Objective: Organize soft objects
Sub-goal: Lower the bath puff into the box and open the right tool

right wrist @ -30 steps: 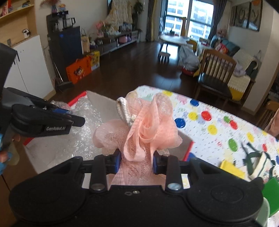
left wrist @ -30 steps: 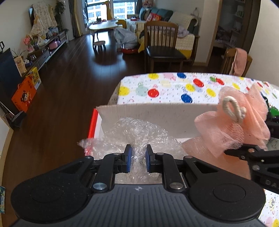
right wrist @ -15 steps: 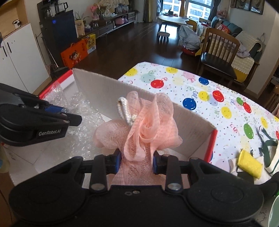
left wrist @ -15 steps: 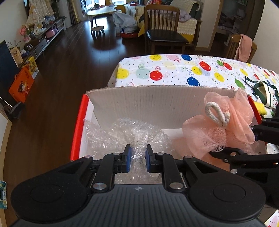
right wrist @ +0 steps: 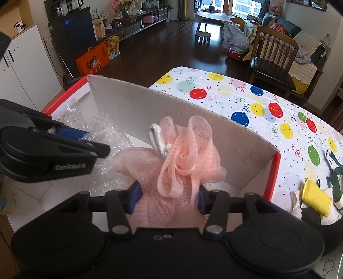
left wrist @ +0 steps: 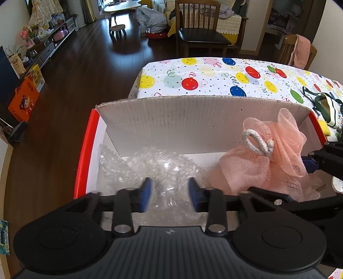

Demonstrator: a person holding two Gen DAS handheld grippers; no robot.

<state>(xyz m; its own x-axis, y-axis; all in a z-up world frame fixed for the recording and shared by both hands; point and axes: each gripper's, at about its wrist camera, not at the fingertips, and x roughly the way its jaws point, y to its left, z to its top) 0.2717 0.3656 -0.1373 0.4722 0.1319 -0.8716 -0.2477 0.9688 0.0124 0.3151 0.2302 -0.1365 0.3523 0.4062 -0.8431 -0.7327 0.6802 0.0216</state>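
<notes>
In the one box [left wrist: 203, 120], both grippers' jaws, just opening, straddle one bubble wrap [left wrist: 163, 171] and one loofah [right wrist: 182, 161].

We are in a home's living and dining room: dark wood floor [left wrist: 81, 70], wooden dining chair [left wrist: 201, 32], balloon-print tablecloth [left wrist: 225, 79], a covered sofa [right wrist: 308, 58], low media cabinet [right wrist: 137, 23], coffee table [right wrist: 214, 16] by tall windows.

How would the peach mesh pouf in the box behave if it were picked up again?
The pouf is ruffled open netting, so it probably squashes and springs back. It looks very light for its bulk. Its rope loop stands clear on top, likely a surer hold than the mesh.
</notes>
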